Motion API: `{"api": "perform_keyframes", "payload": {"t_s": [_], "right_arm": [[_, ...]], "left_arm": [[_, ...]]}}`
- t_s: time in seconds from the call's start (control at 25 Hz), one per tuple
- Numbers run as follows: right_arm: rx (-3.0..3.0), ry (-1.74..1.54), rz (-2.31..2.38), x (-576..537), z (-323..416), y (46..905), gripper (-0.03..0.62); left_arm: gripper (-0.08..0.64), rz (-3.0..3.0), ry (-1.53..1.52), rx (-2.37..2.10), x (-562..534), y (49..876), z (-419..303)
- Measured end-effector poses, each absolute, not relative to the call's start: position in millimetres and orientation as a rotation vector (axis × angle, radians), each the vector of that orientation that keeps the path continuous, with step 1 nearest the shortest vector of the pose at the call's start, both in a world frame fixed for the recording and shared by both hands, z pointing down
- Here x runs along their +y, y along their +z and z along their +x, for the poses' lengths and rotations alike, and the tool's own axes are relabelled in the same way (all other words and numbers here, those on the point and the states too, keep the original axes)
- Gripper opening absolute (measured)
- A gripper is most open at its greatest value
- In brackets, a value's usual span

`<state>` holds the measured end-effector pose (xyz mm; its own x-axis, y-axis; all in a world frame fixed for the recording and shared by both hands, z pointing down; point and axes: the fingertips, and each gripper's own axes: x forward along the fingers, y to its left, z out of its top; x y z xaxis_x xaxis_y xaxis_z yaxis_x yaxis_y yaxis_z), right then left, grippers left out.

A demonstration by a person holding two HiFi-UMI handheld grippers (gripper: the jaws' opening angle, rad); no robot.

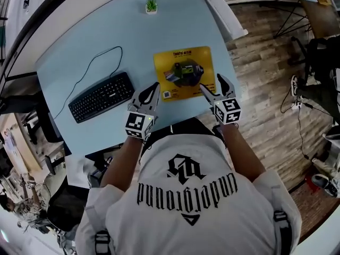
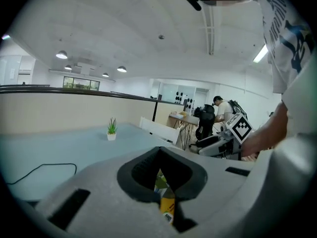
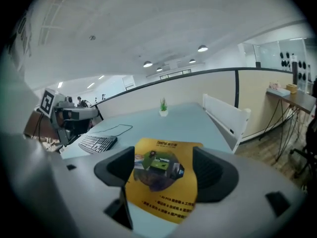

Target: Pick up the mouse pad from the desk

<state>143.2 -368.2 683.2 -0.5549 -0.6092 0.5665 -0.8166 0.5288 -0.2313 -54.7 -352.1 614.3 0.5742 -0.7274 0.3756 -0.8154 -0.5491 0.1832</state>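
The yellow mouse pad (image 1: pixel 183 73) with a dark printed picture lies flat on the light blue desk (image 1: pixel 95 52), near its front right corner. My right gripper (image 1: pixel 213 86) stands open just above the pad's near right corner. In the right gripper view the mouse pad (image 3: pixel 163 182) fills the gap between the wide-apart jaws of my right gripper (image 3: pixel 163 168). My left gripper (image 1: pixel 153 92) hovers at the pad's left edge with its jaws together. A sliver of the mouse pad (image 2: pixel 167 200) shows below the shut left gripper (image 2: pixel 161 170). I see nothing held.
A black keyboard (image 1: pixel 101 96) with a cable lies left of the pad. A small potted plant (image 1: pixel 151 5) stands at the desk's far side. A white chair (image 1: pixel 223 9) is beyond the desk's right edge, over wooden floor (image 1: pixel 265 89). Another person (image 2: pixel 223 110) stands far off.
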Motion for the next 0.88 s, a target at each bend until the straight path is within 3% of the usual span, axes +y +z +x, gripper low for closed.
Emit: {"api": "perform_keyframes", "payload": {"t_s": [0.88], "right_arm": [[-2.155, 0.824, 1.081, -381.8, 159.5, 802.5, 0.362]], "left_arm": [[0.008, 2.324, 0.543, -1.251, -357.0, 708.7, -56.2]]}}
